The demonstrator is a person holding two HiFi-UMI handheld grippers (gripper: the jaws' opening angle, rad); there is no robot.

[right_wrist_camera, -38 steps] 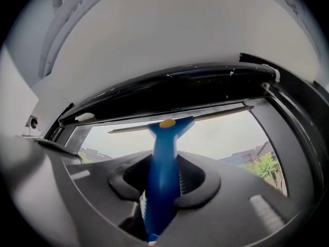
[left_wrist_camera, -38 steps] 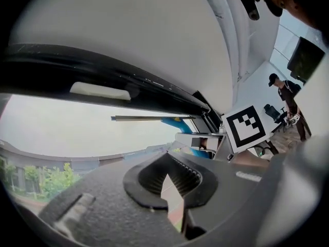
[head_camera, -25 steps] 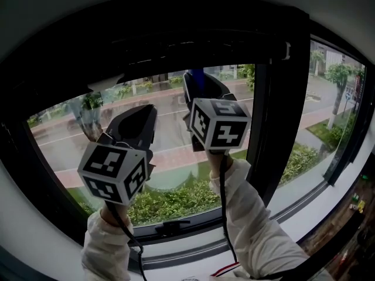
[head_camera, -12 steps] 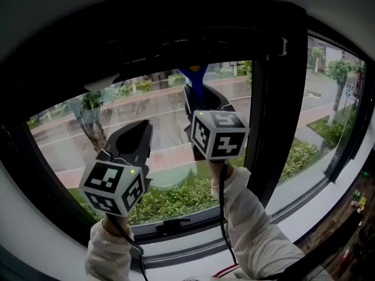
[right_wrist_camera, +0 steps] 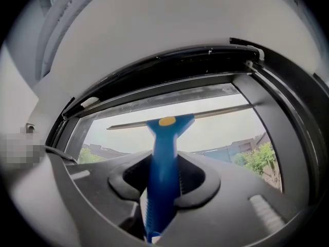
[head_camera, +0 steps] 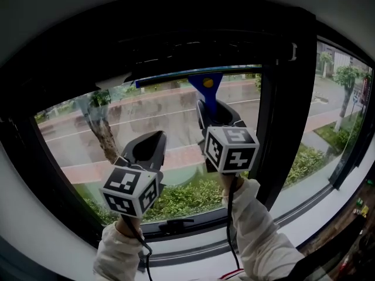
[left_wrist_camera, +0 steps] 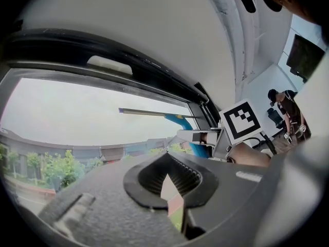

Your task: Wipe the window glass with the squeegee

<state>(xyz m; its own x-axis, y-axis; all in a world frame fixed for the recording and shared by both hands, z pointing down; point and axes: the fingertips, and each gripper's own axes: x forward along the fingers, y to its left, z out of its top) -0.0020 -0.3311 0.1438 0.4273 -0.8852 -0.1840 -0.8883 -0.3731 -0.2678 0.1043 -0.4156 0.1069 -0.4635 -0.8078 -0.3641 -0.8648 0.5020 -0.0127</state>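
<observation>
High on the window glass (head_camera: pixel 149 119), just under the top frame (head_camera: pixel 176 51), the squeegee (head_camera: pixel 206 89) blade seemingly touches, handle clenched in the right gripper (head_camera: pixel 215 111), left gripper (head_camera: pixel 153 144) closed, empty; press evenly, draw straight down, blade level.

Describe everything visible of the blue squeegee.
The squeegee has a blue plastic-looking handle with a yellow dot near the head, flaring into a long thin crossbar blade. It stands upright, blade roughly level near the top of the window glass. The right gripper has its tongs shut on the handle.
</observation>
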